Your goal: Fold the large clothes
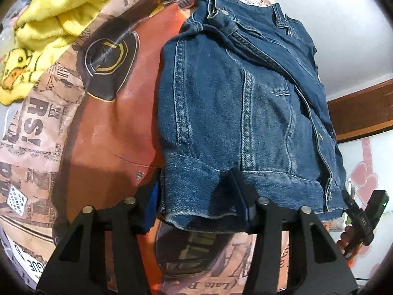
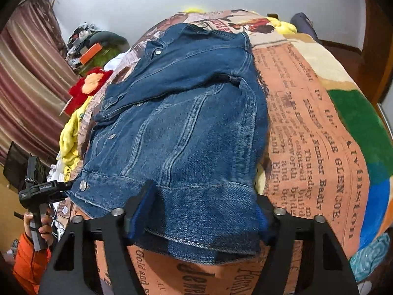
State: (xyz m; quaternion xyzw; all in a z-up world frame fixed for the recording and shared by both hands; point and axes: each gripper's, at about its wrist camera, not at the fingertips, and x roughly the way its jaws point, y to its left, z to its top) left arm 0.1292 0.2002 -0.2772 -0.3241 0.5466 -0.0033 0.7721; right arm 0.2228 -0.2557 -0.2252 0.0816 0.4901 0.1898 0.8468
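Gripping the blue denim jacket (image 1: 235, 113) hem: left gripper (image 1: 199, 196) and right gripper (image 2: 203, 211) both clamped; next, fold hem toward collar.

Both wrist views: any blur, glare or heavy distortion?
Left wrist: blue denim jacket sharp, strong fisheye bulge, dark corner vignette, soft sheen on the orange printed bedspread. Right wrist: same bulge, jacket seams crisp, edges softer, shadow under the hem.
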